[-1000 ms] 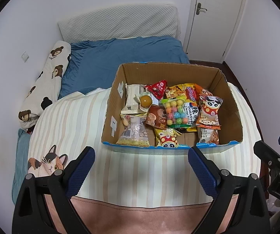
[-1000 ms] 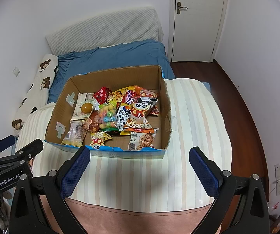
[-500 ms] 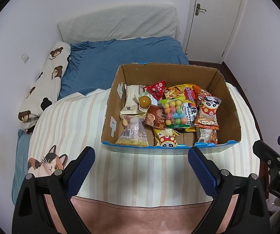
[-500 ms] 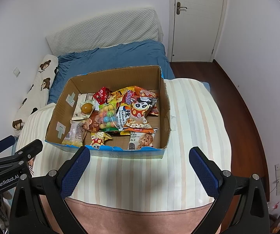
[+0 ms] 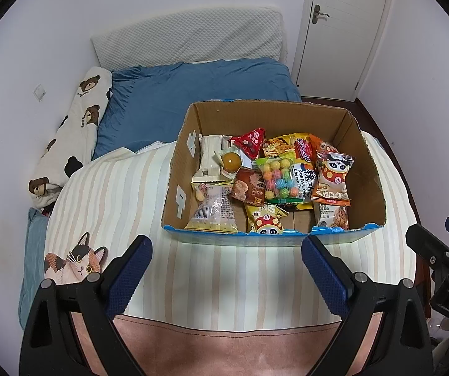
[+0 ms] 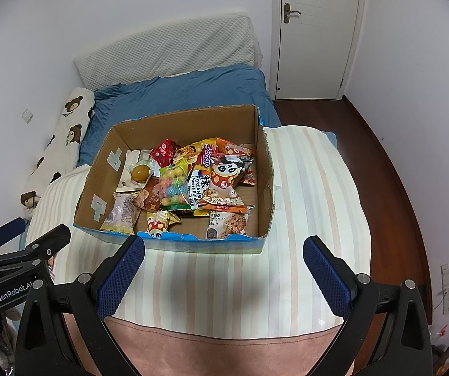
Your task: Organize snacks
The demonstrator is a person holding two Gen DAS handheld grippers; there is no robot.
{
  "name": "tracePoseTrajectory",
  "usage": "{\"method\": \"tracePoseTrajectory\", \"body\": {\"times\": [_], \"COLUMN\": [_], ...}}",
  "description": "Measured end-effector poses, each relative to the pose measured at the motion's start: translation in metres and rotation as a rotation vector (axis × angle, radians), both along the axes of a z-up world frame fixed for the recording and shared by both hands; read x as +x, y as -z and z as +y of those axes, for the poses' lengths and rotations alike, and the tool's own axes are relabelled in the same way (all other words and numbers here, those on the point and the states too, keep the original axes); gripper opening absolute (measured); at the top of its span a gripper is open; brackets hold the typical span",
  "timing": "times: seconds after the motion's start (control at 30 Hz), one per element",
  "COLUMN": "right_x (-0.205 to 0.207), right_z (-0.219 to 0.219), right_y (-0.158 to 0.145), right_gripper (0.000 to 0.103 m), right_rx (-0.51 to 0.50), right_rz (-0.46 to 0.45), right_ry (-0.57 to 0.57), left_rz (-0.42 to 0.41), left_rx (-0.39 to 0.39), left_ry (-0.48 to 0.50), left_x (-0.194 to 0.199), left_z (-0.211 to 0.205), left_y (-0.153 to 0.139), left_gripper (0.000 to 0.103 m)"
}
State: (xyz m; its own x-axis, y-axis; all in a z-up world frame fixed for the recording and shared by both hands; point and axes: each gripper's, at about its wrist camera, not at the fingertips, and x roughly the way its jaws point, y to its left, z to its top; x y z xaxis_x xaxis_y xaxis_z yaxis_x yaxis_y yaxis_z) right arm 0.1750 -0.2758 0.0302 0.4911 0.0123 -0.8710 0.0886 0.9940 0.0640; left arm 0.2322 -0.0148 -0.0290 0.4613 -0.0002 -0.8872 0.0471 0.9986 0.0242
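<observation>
An open cardboard box (image 5: 174, 188) (image 6: 265, 169) sits on a striped cloth and holds several snack packs. Among them are a panda pack (image 5: 333, 175) (image 6: 229, 175), a bag of coloured candy balls (image 5: 278, 177) (image 6: 174, 185), a red triangular pack (image 5: 251, 141) (image 6: 163, 152) and a cookie pack (image 5: 332, 216) (image 6: 229, 224). My left gripper (image 5: 226, 266) is open and empty, in front of the box. My right gripper (image 6: 223, 269) is open and empty, also in front of the box.
The box rests on a striped blanket (image 5: 224, 275) with a cat print (image 5: 74, 263) over a bed. A blue duvet (image 5: 193, 94), a bear-print pillow (image 5: 74, 134) and a white headboard cushion (image 5: 190, 40) lie behind. A closed door (image 6: 315, 31) and dark wood floor (image 6: 390, 188) are at right.
Both grippers stay open and almost still. The view shifts very slightly; nothing in the box has moved.
</observation>
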Motion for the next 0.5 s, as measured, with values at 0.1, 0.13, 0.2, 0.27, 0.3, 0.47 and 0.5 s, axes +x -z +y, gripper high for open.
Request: {"method": "tracePoseTrajectory", "body": {"times": [0.1, 0.13, 0.2, 0.27, 0.3, 0.47, 0.5], "right_x": [-0.0001, -0.0003, -0.0002, -0.0001, 0.0, -0.0003, -0.0009], "right_z": [0.0002, 0.0002, 0.0003, 0.0002, 0.0002, 0.0002, 0.0002], "right_y": [0.0004, 0.0005, 0.0008, 0.0008, 0.0009, 0.001, -0.0004], "right_gripper": [0.103, 0.103, 0.103, 0.103, 0.103, 0.103, 0.103], "right_rx": [-0.001, -0.001, -0.001, 0.0, -0.001, -0.003, -0.004], "right_rz": [-0.001, -0.001, -0.002, -0.002, -0.002, -0.001, -0.001], "right_ry": [0.0, 0.001, 0.0, 0.0, -0.001, -0.001, -0.002], "left_rz": [0.003, 0.003, 0.002, 0.002, 0.001, -0.005, -0.006], "left_rx": [-0.003, -0.003, -0.004, -0.005, -0.006, -0.006, -0.008], "left_ry": [-0.001, 0.0, -0.002, -0.003, -0.002, -0.002, -0.002], "left_x": [-0.0002, -0.0004, -0.0006, -0.0007, -0.0007, -0.0014, -0.0013], "left_z": [0.0, 0.0003, 0.0004, 0.0006, 0.0006, 0.0005, 0.0008], "left_y": [0.0002, 0.0005, 0.001, 0.0009, 0.0008, 0.0007, 0.0007], "left_gripper": [0.098, 0.098, 0.098, 0.098, 0.098, 0.098, 0.098]}}
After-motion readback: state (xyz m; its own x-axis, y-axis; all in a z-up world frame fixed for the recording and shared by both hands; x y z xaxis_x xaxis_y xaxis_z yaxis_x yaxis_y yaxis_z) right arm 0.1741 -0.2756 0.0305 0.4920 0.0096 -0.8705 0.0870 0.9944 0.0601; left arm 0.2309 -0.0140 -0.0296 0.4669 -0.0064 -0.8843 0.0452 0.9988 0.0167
